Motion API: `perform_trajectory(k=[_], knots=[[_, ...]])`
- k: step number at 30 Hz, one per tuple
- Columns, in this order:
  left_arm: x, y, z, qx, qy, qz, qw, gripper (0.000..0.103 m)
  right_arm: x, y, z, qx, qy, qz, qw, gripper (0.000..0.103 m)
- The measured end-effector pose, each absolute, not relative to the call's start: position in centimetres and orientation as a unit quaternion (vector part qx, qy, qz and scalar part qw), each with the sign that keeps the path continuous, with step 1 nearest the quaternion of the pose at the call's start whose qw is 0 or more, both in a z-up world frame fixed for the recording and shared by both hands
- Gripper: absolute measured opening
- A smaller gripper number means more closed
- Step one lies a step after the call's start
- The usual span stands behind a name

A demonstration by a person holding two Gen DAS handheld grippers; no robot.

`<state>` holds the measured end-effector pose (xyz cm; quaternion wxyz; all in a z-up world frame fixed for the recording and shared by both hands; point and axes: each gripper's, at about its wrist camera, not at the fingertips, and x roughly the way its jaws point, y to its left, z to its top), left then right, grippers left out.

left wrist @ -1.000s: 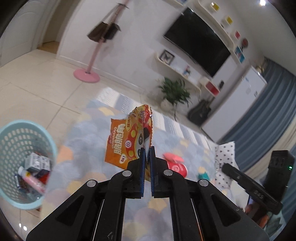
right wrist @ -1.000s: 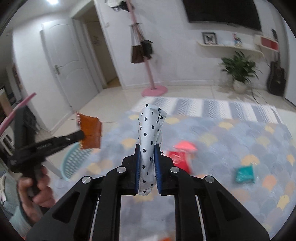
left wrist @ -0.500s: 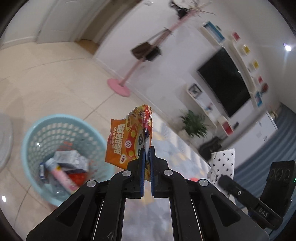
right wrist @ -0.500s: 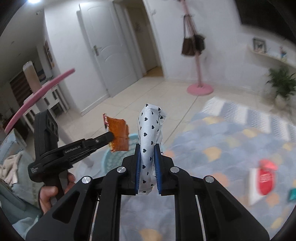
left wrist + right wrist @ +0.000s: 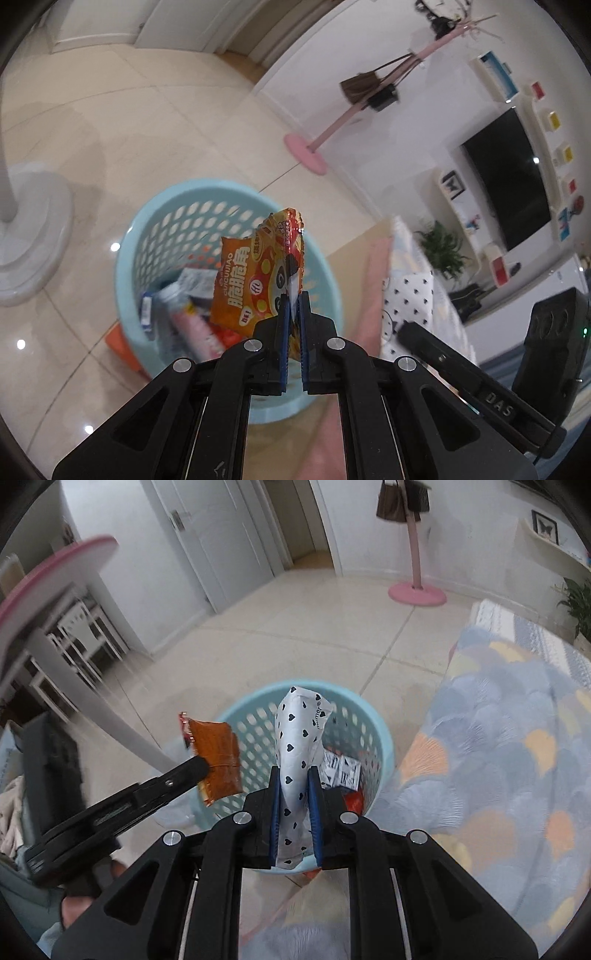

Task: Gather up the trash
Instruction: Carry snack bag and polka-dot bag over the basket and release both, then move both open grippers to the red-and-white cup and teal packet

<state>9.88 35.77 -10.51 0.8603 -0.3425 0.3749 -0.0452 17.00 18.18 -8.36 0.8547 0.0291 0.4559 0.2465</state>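
Note:
My left gripper (image 5: 292, 306) is shut on an orange snack bag (image 5: 255, 280) and holds it above the light blue trash basket (image 5: 155, 236). The basket has several wrappers and a bottle inside. My right gripper (image 5: 294, 775) is shut on a white pouch with black hearts (image 5: 299, 746), held over the same basket (image 5: 362, 709). The left gripper with the orange bag (image 5: 218, 760) shows at the left of the right wrist view; the right gripper with the pouch (image 5: 408, 295) shows at the right of the left wrist view.
The basket stands on beige tile at the edge of a patterned rug (image 5: 509, 746). A white fan base (image 5: 33, 236) is to the left. A pink coat stand (image 5: 306, 155), white doors (image 5: 221, 542), a TV wall (image 5: 509, 177) and a plant (image 5: 443, 247) are farther off.
Both grippers have swung left from over the rug to above the basket, each still holding its item. The basket now sits right under the orange bag and the pouch.

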Motion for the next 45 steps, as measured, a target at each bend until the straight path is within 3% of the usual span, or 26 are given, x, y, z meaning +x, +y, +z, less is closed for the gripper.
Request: perform_trajectory(k=[7, 8, 9, 11, 14, 20, 27, 31, 37, 39, 45], knots=[[9.9, 36.4, -11.0, -0.336, 0.389, -0.024, 0.857, 0.014, 17.8, 19.1, -10.8, 0.004, 0.467, 0.232, 0.853, 0.026], [9.8, 36.3, -11.0, -0.336, 0.389, -0.023, 0.857, 0.019, 17.8, 19.2, -10.8, 0.003, 0.467, 0.233, 0.853, 0.032], [9.7, 36.4, -11.1, -0.336, 0.389, -0.022, 0.857, 0.021, 17.6, 19.1, -10.5, 0.001, 0.464, 0.234, 0.854, 0.047], [9.6, 36.4, -10.8, -0.335, 0.387, -0.02, 0.859, 0.031, 17.2, 18.9, -10.1, -0.003, 0.45, 0.228, 0.863, 0.061], [9.5, 36.2, -10.4, -0.332, 0.381, -0.018, 0.863, 0.038, 17.1, 18.7, -9.9, -0.003, 0.447, 0.233, 0.864, 0.061], [9.1, 35.2, -8.6, -0.322, 0.366, -0.027, 0.873, 0.04, 16.9, 16.3, -9.0, 0.012, 0.441, 0.227, 0.868, 0.061], [8.8, 31.3, -3.1, -0.289, 0.325, -0.082, 0.896, 0.046, 14.2, 10.6, -2.8, 0.016, 0.389, 0.19, 0.901, 0.061], [8.4, 26.9, 1.6, -0.26, 0.296, -0.136, 0.909, 0.054, 11.5, 4.3, 2.4, 0.018, 0.34, 0.144, 0.929, 0.061], [7.5, 18.3, 7.5, -0.195, 0.275, -0.221, 0.915, 0.057, 7.4, -6.5, 7.8, 0.026, 0.286, 0.07, 0.955, 0.061], [7.2, 15.5, 8.7, -0.182, 0.271, -0.242, 0.913, 0.068, 6.1, -10.7, 8.6, 0.023, 0.276, 0.031, 0.96, 0.061], [8.2, 5.0, 9.5, -0.128, 0.301, -0.298, 0.897, 0.07, 4.0, -21.0, 7.1, 0.064, 0.282, -0.045, 0.956, 0.062]])
